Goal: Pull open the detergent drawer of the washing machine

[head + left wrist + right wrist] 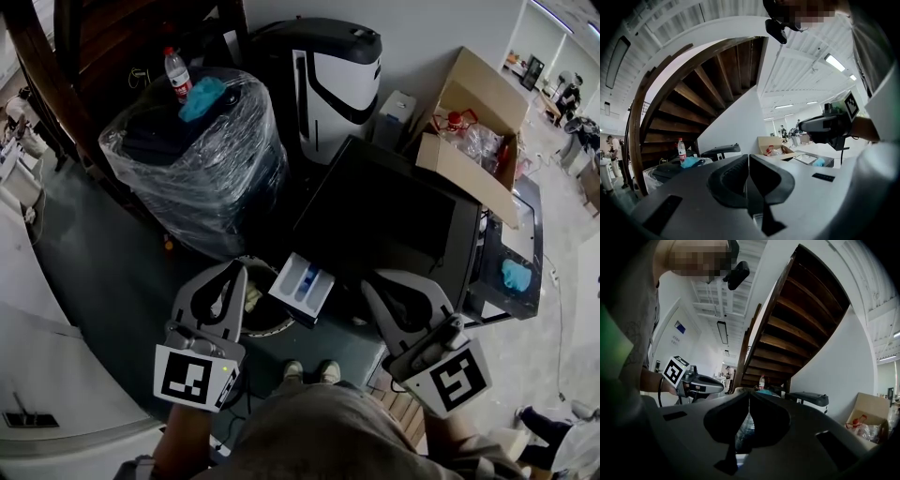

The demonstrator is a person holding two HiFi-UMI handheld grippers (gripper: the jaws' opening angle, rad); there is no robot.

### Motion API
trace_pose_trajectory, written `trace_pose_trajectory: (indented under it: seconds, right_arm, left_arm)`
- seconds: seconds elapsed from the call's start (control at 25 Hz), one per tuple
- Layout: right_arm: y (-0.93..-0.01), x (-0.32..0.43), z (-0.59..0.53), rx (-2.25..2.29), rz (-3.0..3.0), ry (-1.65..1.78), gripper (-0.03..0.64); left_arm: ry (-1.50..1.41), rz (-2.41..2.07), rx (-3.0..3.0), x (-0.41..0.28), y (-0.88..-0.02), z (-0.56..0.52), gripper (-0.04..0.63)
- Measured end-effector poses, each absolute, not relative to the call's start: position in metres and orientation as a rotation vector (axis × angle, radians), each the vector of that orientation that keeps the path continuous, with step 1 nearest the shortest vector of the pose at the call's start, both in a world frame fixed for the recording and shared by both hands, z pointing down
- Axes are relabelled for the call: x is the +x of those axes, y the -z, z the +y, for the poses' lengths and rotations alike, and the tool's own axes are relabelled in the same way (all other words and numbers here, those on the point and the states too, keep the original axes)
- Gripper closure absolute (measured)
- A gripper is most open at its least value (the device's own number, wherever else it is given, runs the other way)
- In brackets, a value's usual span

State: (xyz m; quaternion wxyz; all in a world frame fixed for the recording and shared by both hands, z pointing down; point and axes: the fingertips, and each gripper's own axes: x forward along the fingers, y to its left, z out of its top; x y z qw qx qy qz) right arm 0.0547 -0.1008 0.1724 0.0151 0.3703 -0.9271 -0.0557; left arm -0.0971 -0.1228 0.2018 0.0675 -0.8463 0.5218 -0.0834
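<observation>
The dark washing machine (394,211) stands in front of me in the head view. Its white detergent drawer (303,286), with a blue compartment inside, sticks out of the machine's front. My left gripper (236,268) hovers just left of the drawer, apart from it, jaws shut and empty. My right gripper (372,280) floats right of the drawer over the machine's front edge, also shut with nothing held. In the left gripper view the jaws (748,159) meet in a closed line, and the right gripper view shows the same for its jaws (749,397).
A plastic-wrapped black bundle (197,159) with a water bottle (177,73) and blue cloth stands at the back left. Behind the washer are a white-and-black appliance (328,80) and an open cardboard box (469,131). A wooden staircase (693,108) rises beyond. My shoes (309,372) are below.
</observation>
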Motion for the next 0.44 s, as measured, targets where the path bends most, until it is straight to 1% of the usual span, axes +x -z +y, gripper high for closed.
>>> trace_pose_trajectory:
  seconds: [0.44]
  right_arm:
    - [-0.1758,0.0544,-0.1051,1.144,-2.889,0.17,0.584]
  left_arm:
    - [0.277,1.574,-2.556,-0.0938,-0.2038,-0.1222,0.572]
